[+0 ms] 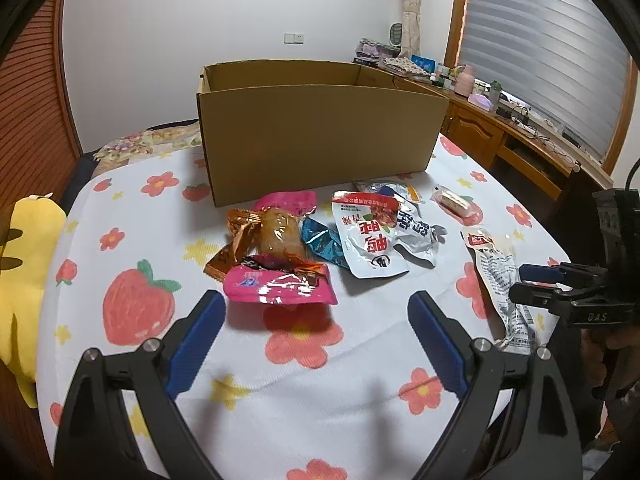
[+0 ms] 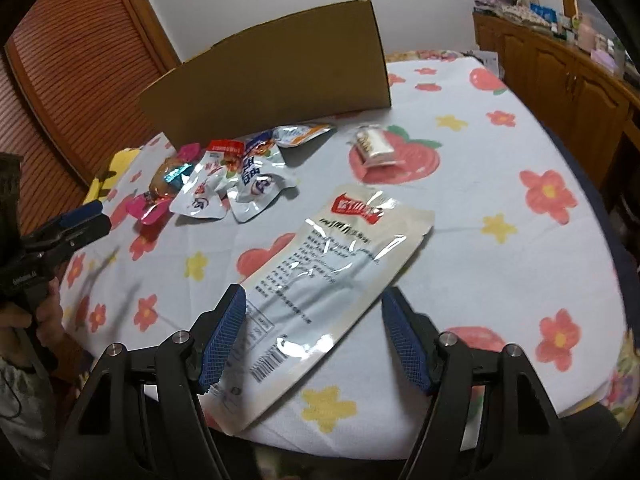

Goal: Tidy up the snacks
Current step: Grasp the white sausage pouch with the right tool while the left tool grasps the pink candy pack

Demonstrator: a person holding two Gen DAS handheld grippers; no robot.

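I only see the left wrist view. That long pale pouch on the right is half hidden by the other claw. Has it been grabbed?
Observer: Not yet. In the right wrist view the long pouch lies flat between the right claw's open fingers, not pinched.
Visitor: What's on the end I can't see?
Observer: A barcode, printed on the end nearest that claw.

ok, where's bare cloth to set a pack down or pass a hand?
Free: the tablecloth right of the long white pouch and small wrapped bar, and the stretch left of the pink pack toward the yellow plush. Crowded: the snack pile in front of the cardboard box.
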